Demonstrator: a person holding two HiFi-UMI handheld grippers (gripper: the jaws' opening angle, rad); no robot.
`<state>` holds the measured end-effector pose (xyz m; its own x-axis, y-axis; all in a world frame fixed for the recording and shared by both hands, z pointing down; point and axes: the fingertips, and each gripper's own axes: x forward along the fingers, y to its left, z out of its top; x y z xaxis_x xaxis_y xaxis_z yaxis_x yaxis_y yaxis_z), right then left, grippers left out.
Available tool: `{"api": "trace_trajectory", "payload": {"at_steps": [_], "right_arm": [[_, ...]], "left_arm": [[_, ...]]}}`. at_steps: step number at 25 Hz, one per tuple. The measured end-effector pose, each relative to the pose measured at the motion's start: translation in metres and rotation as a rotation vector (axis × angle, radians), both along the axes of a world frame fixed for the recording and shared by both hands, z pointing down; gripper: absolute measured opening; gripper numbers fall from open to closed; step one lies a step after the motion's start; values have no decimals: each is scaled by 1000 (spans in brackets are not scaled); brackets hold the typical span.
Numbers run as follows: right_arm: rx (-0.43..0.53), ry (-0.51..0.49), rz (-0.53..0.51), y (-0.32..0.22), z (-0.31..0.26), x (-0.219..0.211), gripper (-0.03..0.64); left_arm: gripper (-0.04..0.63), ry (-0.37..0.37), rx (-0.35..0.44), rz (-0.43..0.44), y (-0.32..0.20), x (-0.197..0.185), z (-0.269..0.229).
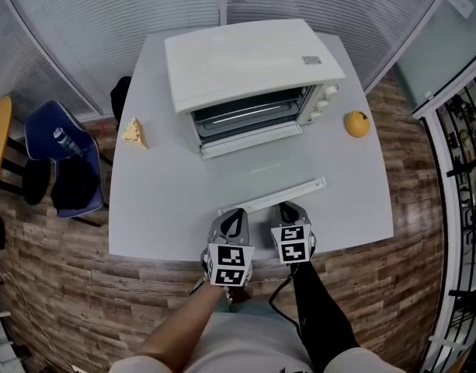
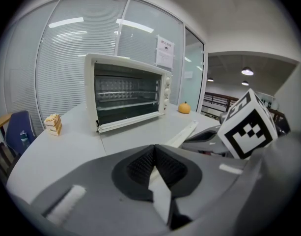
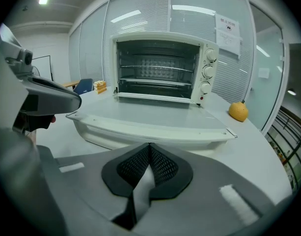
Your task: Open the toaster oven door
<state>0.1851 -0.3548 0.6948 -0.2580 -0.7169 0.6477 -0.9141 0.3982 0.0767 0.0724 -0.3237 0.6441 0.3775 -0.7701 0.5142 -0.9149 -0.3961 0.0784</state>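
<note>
The white toaster oven [image 1: 249,68] stands at the back of the white table [image 1: 152,200]. Its glass door [image 1: 261,165] lies folded down flat, and the door's white handle bar [image 1: 272,196] points toward me. The dark cavity with its rack shows in the right gripper view inside the oven [image 3: 160,70]. My left gripper [image 1: 236,213] is shut and empty, just before the handle's left end. My right gripper [image 1: 288,208] is shut and empty too, close in front of the handle [image 3: 150,132]. From the left gripper view the oven [image 2: 128,92] is seen at an angle.
An orange [image 1: 357,123] lies to the right of the oven. A tan wedge-shaped food piece [image 1: 133,132] sits at the table's left. A blue chair [image 1: 67,162] with a bottle stands left of the table. Glass walls with blinds run behind the oven.
</note>
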Motion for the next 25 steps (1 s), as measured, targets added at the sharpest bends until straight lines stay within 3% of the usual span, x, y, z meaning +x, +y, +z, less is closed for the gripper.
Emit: {"api": "trace_trajectory", "payload": {"at_steps": [7, 13, 25], "right_arm": [[67, -58, 47, 11, -27, 7, 2], [188, -84, 41, -5, -83, 6, 2], [490, -134, -6, -22, -228, -1, 2]], "left_arm": [[57, -12, 37, 12, -8, 1, -16], [57, -24, 77, 3, -17, -7, -39], [57, -40, 323, -3, -50, -24, -149]]}}
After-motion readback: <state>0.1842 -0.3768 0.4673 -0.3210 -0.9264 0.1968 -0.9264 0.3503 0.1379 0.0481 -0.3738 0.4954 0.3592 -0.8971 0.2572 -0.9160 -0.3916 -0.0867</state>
